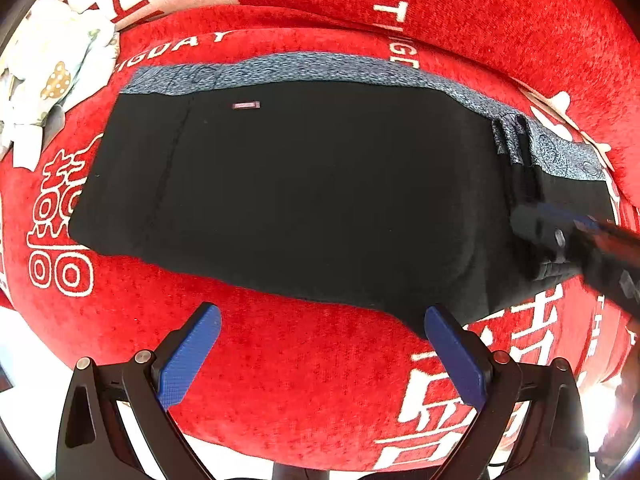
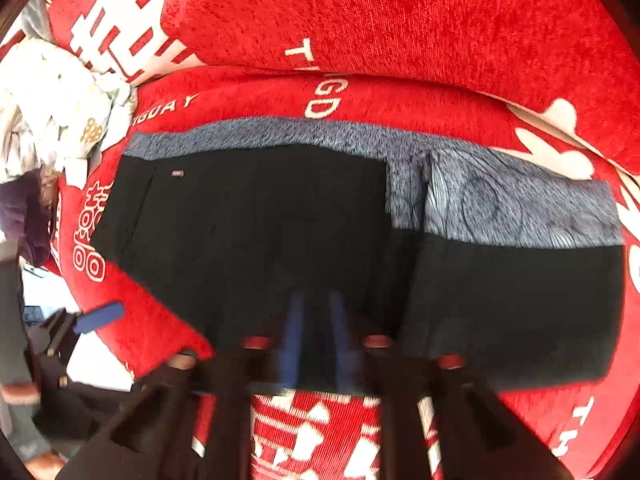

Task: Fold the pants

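Observation:
The black pants [image 1: 304, 188] lie flat on a red sofa seat, on top of a blue-grey patterned garment [image 1: 304, 66]. My left gripper [image 1: 320, 320] is open and empty, hovering above the red seat just in front of the pants' near edge. My right gripper [image 2: 316, 312] shows blurred in the right wrist view, its blue fingers [image 2: 294, 332] close together over the near edge of the pants [image 2: 256, 232]; whether cloth lies between them is unclear. The right gripper [image 1: 560, 236] also shows in the left wrist view, at the pants' right end.
The red sofa cover [image 1: 300, 380] with white lettering runs under everything, with its backrest [image 1: 480, 8] behind. A white patterned cloth heap [image 1: 52, 80] lies at the far left. The patterned garment [image 2: 520, 208] sticks out to the right of the pants.

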The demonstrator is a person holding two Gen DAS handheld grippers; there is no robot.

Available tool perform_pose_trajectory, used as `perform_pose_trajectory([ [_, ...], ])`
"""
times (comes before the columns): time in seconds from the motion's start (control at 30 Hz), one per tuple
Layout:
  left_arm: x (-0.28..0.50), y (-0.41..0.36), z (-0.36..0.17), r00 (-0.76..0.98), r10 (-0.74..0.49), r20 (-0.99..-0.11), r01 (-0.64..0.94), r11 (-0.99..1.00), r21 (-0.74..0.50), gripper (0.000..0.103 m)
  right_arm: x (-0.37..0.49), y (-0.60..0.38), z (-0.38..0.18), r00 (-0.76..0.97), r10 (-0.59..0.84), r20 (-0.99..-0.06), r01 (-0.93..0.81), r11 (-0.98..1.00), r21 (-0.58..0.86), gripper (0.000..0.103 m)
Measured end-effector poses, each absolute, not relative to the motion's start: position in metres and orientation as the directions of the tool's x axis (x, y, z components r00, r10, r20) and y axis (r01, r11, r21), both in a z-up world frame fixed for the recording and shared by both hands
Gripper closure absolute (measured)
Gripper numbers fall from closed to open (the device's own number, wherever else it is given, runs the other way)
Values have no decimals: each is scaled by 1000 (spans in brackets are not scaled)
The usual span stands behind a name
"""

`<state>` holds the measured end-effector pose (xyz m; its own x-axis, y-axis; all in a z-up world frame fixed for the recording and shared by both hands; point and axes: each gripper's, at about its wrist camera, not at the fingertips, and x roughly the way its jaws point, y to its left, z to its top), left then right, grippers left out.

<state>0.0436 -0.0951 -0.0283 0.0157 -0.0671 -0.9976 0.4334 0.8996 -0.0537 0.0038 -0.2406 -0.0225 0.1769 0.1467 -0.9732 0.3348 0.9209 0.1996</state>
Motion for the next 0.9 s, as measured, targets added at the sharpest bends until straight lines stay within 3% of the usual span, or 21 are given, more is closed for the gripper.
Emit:
perform_pose_trajectory([
  [0.07, 47, -86, -26, 17, -69, -997, 429, 902, -55, 1, -3, -240, -18, 172, 138, -975, 350, 917, 191, 40],
  [0.23, 53, -65, -21, 17, -77, -997, 411, 909, -64, 1, -15, -236, -15, 130, 133, -983, 370, 913, 173, 39],
  [0.5, 61, -42, -26, -12, -74, -997, 386, 920, -73, 1, -10, -218, -22, 74, 100, -992, 350, 929, 120, 23],
  [0.9, 86, 26, -43, -97, -123, -988, 241, 960, -144, 1, 10, -195, -60, -34, 116, -993, 320, 942, 99, 23],
])
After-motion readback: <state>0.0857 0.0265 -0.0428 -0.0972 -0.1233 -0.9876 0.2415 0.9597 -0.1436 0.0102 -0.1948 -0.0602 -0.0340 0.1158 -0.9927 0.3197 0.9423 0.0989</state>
